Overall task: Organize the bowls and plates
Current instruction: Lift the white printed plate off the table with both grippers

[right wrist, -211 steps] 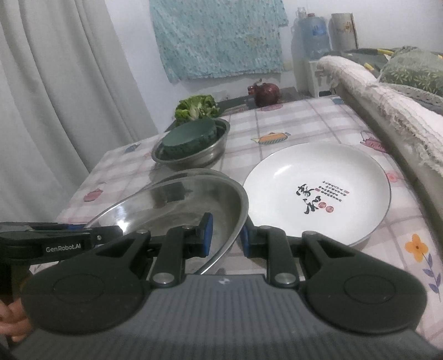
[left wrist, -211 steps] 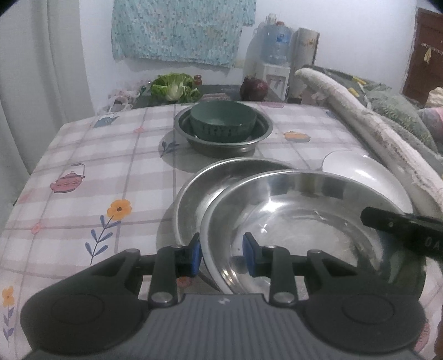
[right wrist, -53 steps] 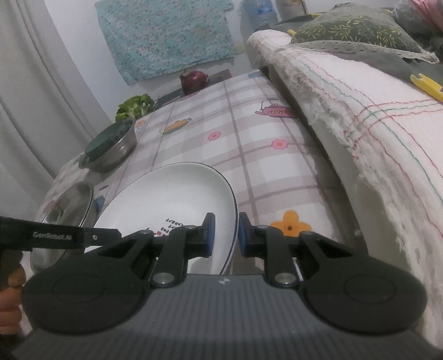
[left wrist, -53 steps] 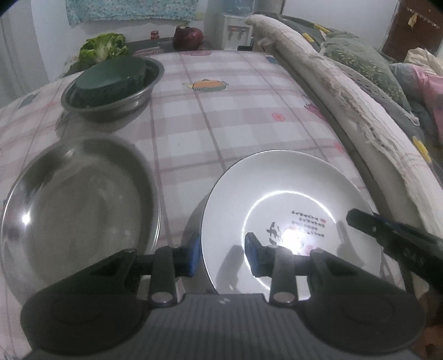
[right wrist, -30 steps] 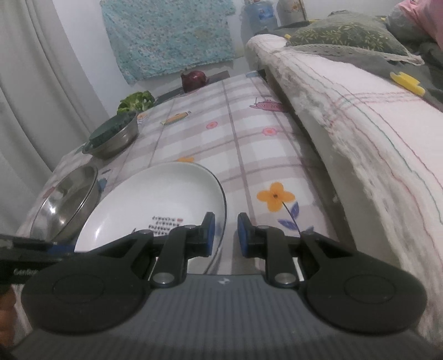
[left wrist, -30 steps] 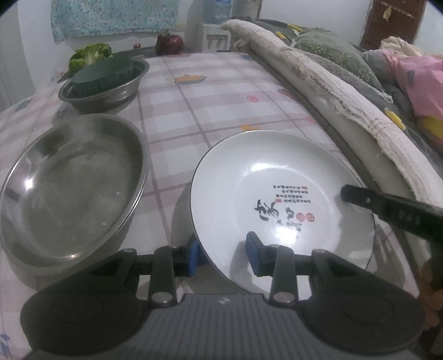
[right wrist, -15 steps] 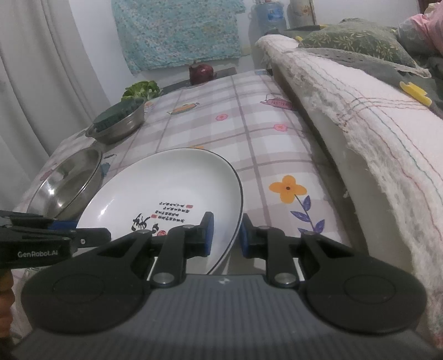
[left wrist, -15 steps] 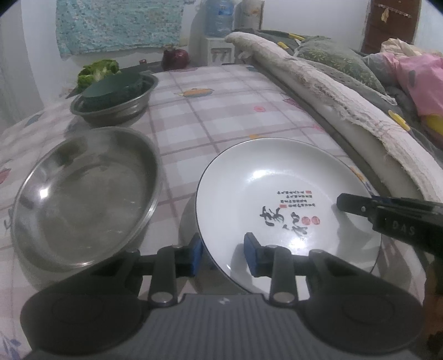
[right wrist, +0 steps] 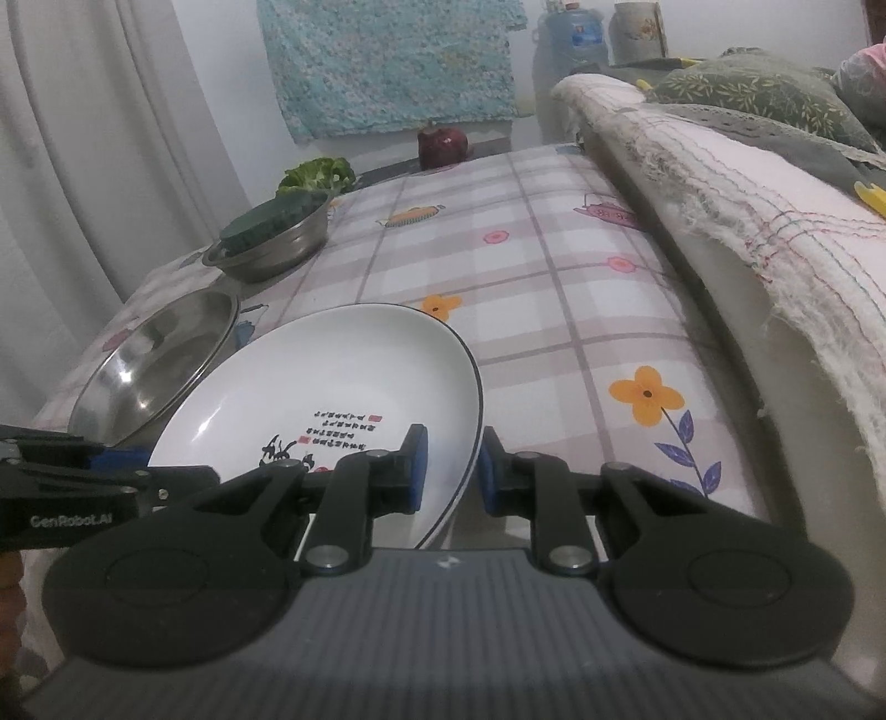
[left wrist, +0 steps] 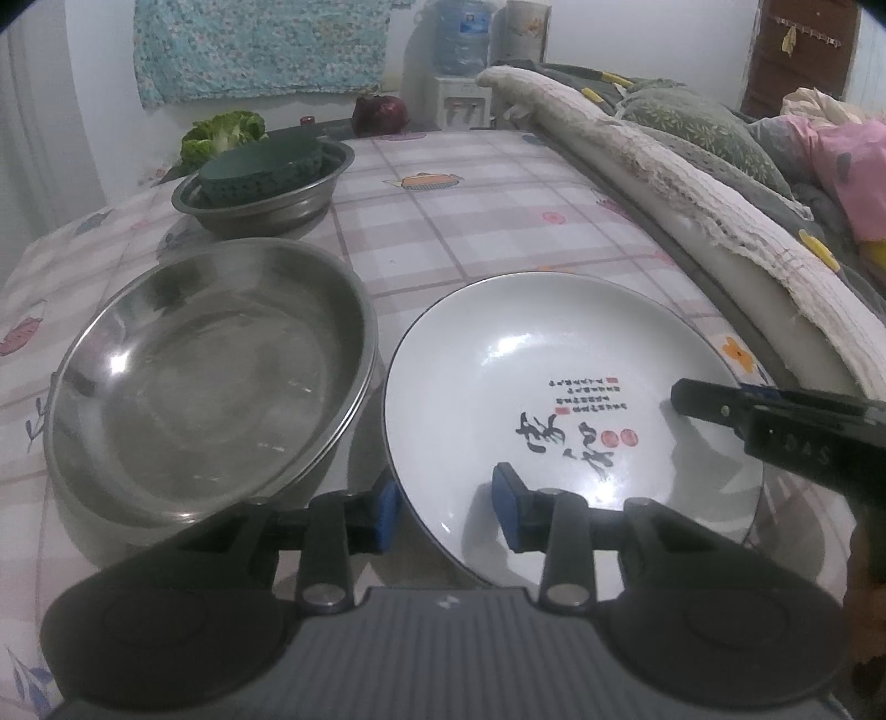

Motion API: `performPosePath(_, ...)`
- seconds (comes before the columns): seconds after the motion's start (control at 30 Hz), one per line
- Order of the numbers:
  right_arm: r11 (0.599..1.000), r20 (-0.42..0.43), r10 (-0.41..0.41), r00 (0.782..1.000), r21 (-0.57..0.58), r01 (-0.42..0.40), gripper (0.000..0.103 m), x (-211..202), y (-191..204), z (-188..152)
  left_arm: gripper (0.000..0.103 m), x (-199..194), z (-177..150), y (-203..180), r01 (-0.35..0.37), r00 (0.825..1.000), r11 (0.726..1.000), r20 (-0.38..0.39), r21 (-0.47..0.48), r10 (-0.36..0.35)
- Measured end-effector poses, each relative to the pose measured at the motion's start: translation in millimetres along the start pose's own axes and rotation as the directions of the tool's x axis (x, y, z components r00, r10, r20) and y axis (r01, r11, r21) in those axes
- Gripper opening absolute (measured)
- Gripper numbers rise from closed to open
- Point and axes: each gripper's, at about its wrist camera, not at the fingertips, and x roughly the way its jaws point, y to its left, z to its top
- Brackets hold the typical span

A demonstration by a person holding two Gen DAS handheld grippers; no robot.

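A white plate (left wrist: 554, 343) with black writing is gripped from both sides and tilts slightly over the checked tablecloth. My left gripper (left wrist: 446, 512) has the plate's near left rim between its blue pads, and its jaws are opening a little. My right gripper (right wrist: 449, 471) is shut on the opposite rim of the plate (right wrist: 343, 376), and it reaches in from the right in the left wrist view (left wrist: 686, 396). Two nested steel basins (left wrist: 210, 376) lie left of the plate. Farther back a green bowl (left wrist: 260, 166) sits inside a steel bowl (left wrist: 266, 213).
A rolled blanket and bedding (left wrist: 692, 183) run along the table's right side. Lettuce (left wrist: 224, 130), a dark red pot (left wrist: 379, 113) and a water dispenser (left wrist: 459, 39) stand beyond the far edge. A curtain (right wrist: 99, 138) hangs on the left.
Seven seconds ago both grippers held a steel basin; it now lies in the other basin. Both grippers hold the white plate, which over the last second has tilted and shifted a little.
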Motion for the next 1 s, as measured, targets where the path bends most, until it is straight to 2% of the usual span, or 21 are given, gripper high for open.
performPosePath(0.27, 0.999, 0.003, 0.026, 1.0, 0.037, -0.026, 0.02, 3, -5, -1, 0.04, 5, 1, 3, 0.019, 1.0, 1.0, 0.022, -0.02, -0.018)
performPosePath(0.57, 1.0, 0.017, -0.003, 1.0, -0.006, 0.003, 0.023, 4, 3, -3, 0.042, 7, 1, 0, 0.006, 0.999, 1.0, 0.036, -0.022, -0.005)
performPosePath(1.0, 0.999, 0.014, -0.025, 1.0, -0.025, 0.025, 0.023, 1, 8, 0, 0.042, 4, 4, 0, 0.003, 1.0, 0.999, 0.024, -0.039, -0.002)
